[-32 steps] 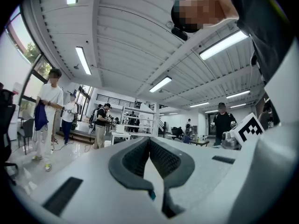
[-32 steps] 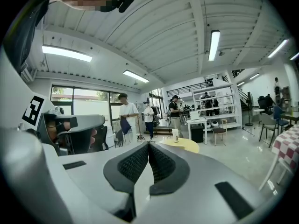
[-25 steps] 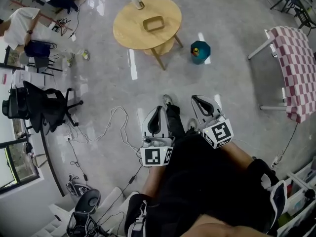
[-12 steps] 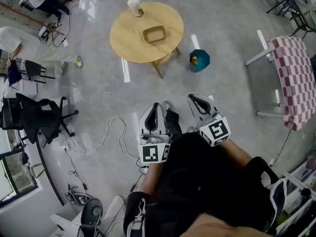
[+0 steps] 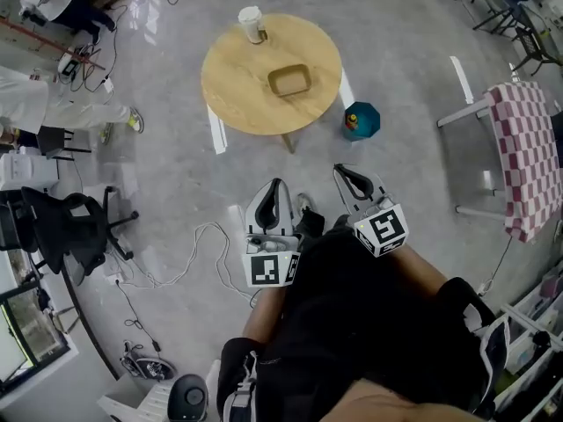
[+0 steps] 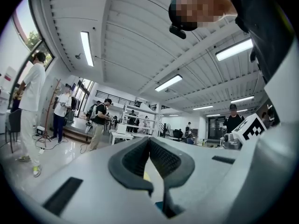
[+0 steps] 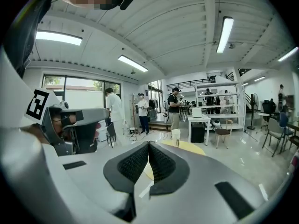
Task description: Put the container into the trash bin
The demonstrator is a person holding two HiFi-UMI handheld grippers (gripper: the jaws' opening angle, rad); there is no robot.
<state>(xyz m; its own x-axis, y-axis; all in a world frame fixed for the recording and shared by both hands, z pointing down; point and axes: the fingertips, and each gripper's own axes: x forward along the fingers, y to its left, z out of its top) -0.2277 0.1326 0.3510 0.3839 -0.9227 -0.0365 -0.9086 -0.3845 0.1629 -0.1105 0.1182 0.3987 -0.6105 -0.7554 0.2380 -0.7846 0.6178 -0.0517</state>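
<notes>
From above, the round wooden worktop (image 5: 255, 95) looked smooth and pale, and it carried two things. One shallow tan container (image 5: 289, 79) with rounded corners lay near its middle, and one white lidded cup (image 5: 252, 25) stood at its far rim. One teal trash bin (image 5: 361, 120), many-sided, sat on the grey polished floor just beside the worktop's rim. It stood between the worktop and the right gripper (image 5: 339, 170). The left gripper (image 5: 279, 184) hung well short of the worktop too. Both sets of jaws were pressed together with nothing in them. Looping white cables (image 5: 180, 253) and a black office chair (image 5: 66, 227) lay off to the worktop's left, and a checked cloth (image 5: 528, 148) to its right.

In the left gripper view the ribbed dark jaws met at their tips on the left gripper (image 6: 149, 139). The right gripper's marker cube (image 6: 252, 127) showed alongside.

In the right gripper view the right gripper (image 7: 148, 144) had its jaws closed likewise. The cup (image 7: 176, 136) and a sliver of the yellowish worktop (image 7: 189, 148) showed past them. Three people stood beyond the worktop.
</notes>
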